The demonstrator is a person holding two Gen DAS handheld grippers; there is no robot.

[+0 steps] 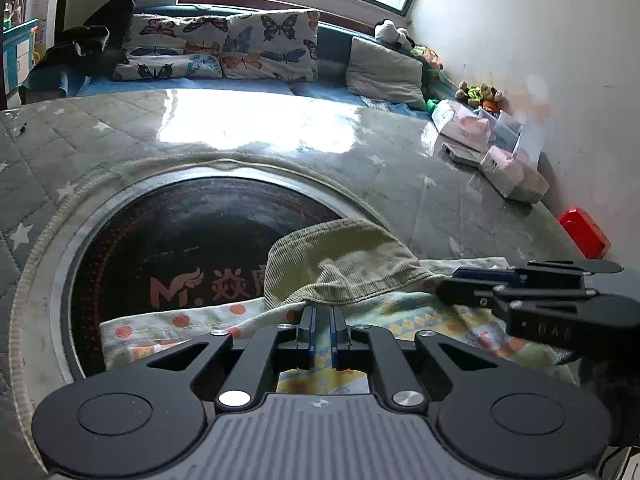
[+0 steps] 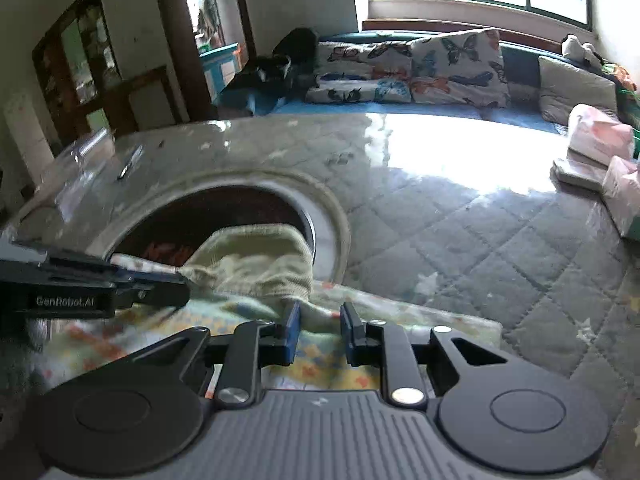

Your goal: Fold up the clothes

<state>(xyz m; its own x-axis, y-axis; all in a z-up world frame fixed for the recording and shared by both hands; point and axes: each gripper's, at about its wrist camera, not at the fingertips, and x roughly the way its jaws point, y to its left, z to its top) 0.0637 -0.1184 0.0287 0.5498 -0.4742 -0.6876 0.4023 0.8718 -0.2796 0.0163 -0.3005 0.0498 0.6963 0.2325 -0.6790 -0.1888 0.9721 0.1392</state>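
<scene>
1. The left gripper [image 1: 322,312] has its two blue-padded fingers drawn close together with only a narrow slit between them; their tips sit at the hem of an olive corduroy garment [image 1: 344,264], and the fabric edge appears pinched there, though the exact contact is hidden under the fold.
2. The right gripper [image 2: 320,316] stands partly open, a clear gap between its blue pads; the corduroy garment's [image 2: 256,264] edge lies in that gap, and I cannot tell whether the pads touch it.
3. The corduroy garment lies bunched on top of a pale printed cloth [image 1: 168,328] with orange fruit and yellow patterns, which spreads under both grippers.
4. Both pieces rest at the near edge of the table, partly over a round dark inset [image 1: 180,240] with a metal rim and reddish lettering, set into the table's quilted grey star-patterned cover [image 1: 420,184] beneath a glossy clear sheet.
5. In the left wrist view the right gripper [image 1: 460,284] reaches in from the right, just beside the garment; in the right wrist view the left gripper [image 2: 176,280] comes in from the left, touching the cloth pile.
6. At the table's far right edge by the wall are pink-and-white packages [image 1: 464,124] and a red box [image 1: 584,232].
7. Beyond the table, butterfly-print pillows [image 1: 224,48] lean along a window seat.
</scene>
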